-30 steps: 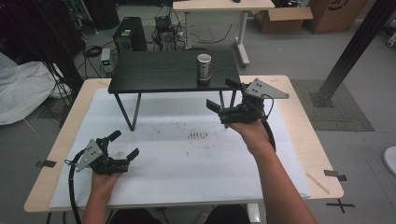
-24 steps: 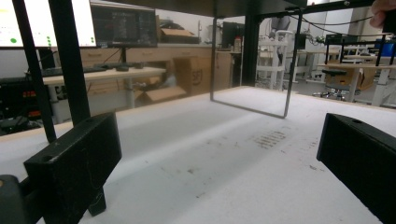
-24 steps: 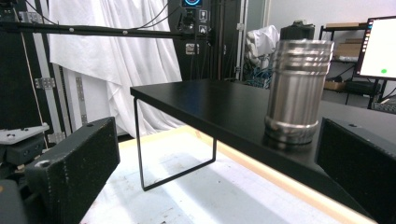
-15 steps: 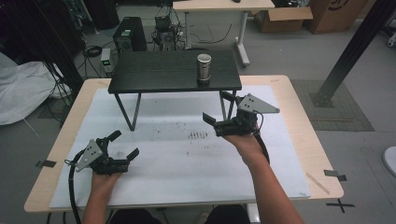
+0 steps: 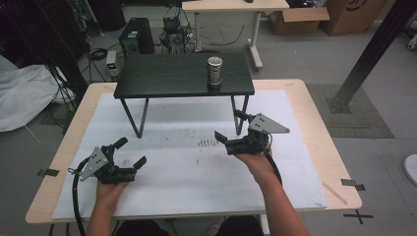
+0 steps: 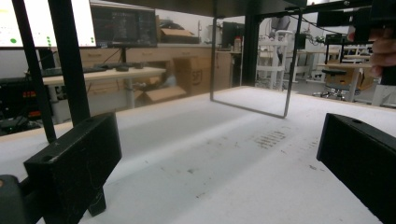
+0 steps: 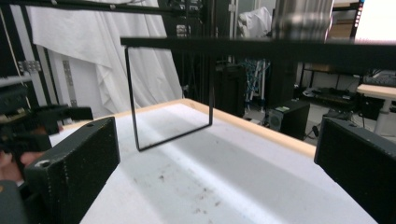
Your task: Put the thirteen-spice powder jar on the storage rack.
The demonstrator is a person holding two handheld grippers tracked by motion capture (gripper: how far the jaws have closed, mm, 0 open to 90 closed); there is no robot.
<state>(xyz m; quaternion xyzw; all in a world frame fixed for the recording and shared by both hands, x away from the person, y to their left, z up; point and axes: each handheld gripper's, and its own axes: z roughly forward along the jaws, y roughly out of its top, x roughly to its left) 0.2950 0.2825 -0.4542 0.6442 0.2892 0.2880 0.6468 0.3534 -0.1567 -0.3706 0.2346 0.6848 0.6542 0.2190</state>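
A silver metal can (image 5: 215, 70) stands upright on the right part of a low black shelf (image 5: 167, 76) at the back of the table. My right gripper (image 5: 228, 125) hovers open just in front of the shelf's right leg, below the can, jaws pointing left and nothing between them. In the right gripper view the can (image 7: 303, 18) rises above the shelf edge (image 7: 233, 46), past the wide-apart jaws of my right gripper (image 7: 215, 140). My left gripper (image 5: 132, 152) rests open on the white mat (image 5: 196, 167) at the front left. In the left gripper view its jaws stand wide with bare mat between them.
The shelf's thin wire legs (image 5: 142, 118) stand on the mat. The mat carries dark smudges (image 5: 207, 142) at its middle. In the left gripper view the other hand (image 6: 384, 49) shows at the top right. Tape marks (image 5: 353, 183) sit by the table's right edge.
My right gripper has moved left and toward the person, away from the shelf's right end, still open. The left gripper has stayed put.
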